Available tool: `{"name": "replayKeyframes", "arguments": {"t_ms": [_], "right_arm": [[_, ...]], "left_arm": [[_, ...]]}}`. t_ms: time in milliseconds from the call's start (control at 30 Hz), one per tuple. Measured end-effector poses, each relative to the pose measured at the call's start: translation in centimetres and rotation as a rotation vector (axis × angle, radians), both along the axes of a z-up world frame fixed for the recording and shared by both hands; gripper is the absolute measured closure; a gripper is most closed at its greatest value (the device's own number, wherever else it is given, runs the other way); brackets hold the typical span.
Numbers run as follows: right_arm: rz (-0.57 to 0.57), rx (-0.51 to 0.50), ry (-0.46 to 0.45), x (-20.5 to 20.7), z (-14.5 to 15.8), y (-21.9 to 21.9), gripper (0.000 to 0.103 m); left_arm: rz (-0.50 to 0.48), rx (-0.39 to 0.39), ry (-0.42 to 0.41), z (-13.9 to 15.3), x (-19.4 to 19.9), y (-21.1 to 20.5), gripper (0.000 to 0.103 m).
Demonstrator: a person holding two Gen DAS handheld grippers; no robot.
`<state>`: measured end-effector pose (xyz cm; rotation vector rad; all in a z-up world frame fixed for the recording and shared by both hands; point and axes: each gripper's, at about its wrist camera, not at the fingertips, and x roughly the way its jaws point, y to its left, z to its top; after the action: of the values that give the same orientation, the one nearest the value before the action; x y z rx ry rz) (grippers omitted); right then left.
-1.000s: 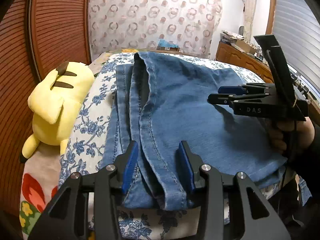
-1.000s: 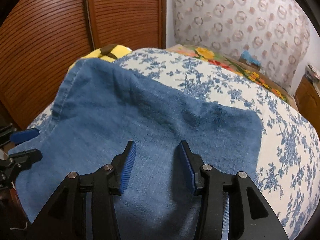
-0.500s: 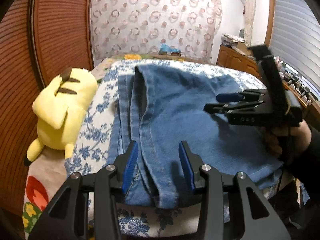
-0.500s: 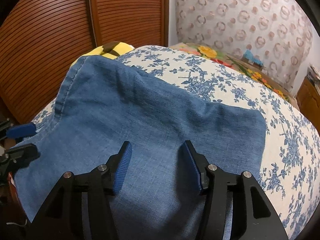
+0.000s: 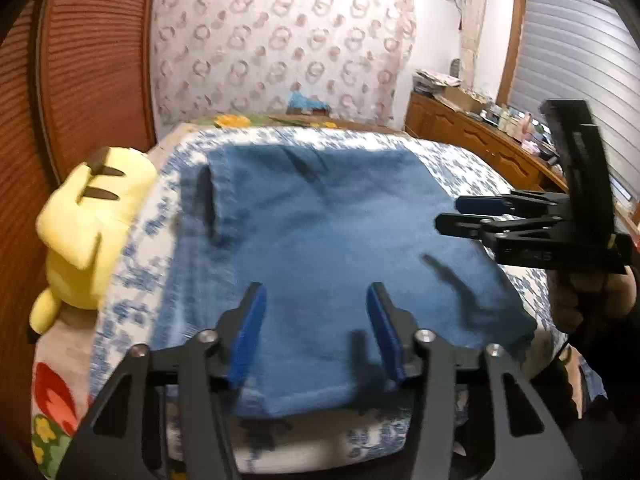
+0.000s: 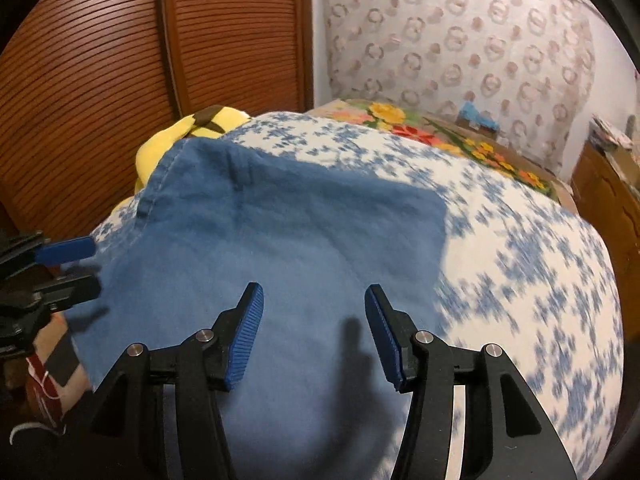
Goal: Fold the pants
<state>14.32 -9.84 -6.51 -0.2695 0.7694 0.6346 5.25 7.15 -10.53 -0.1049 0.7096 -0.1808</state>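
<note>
Blue denim pants [image 5: 320, 240] lie folded flat on a bed with a blue-flowered sheet [image 5: 132, 280]; they also show in the right wrist view [image 6: 280, 248]. My left gripper [image 5: 316, 328] is open and empty above the near edge of the pants. My right gripper [image 6: 314, 328] is open and empty above the denim; it also shows in the left wrist view [image 5: 452, 214] at the pants' right side, held by a hand. The left gripper shows at the left edge of the right wrist view [image 6: 80, 268].
A yellow plush toy [image 5: 92, 232] lies at the bed's left edge beside a wooden slatted door [image 5: 80, 80]. A patterned curtain [image 5: 280, 48] hangs behind the bed. A wooden dresser [image 5: 480, 140] with clutter stands at the right.
Both grippers have pulled back and up from the pants and the views have shifted. The left view has swung right, so the seam fold now lies further left. Both stay open.
</note>
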Motion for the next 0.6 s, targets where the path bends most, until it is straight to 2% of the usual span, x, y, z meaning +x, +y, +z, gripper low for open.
{"name": "replayKeyframes", "arguments": {"t_ms": [200, 333, 600], "right_arm": [[-0.068, 0.03, 0.042, -1.7, -0.5, -3.9, 0.049], [-0.086, 0.089, 0.1, -2.7, -0.8, -5.9, 0.049], [-0.094, 0.081, 0.113, -3.8, -1.3, -6.6, 0.049]], "left_arm": [[-0.043, 0.04, 0.03, -1.3, 0.4, -2.3, 0.046], [-0.037, 0.074, 0.016, -1.8, 0.1, -3.0, 0.046], [-0.041, 0.079, 0.008, -2.5, -0.3, -3.1, 0.045]]}}
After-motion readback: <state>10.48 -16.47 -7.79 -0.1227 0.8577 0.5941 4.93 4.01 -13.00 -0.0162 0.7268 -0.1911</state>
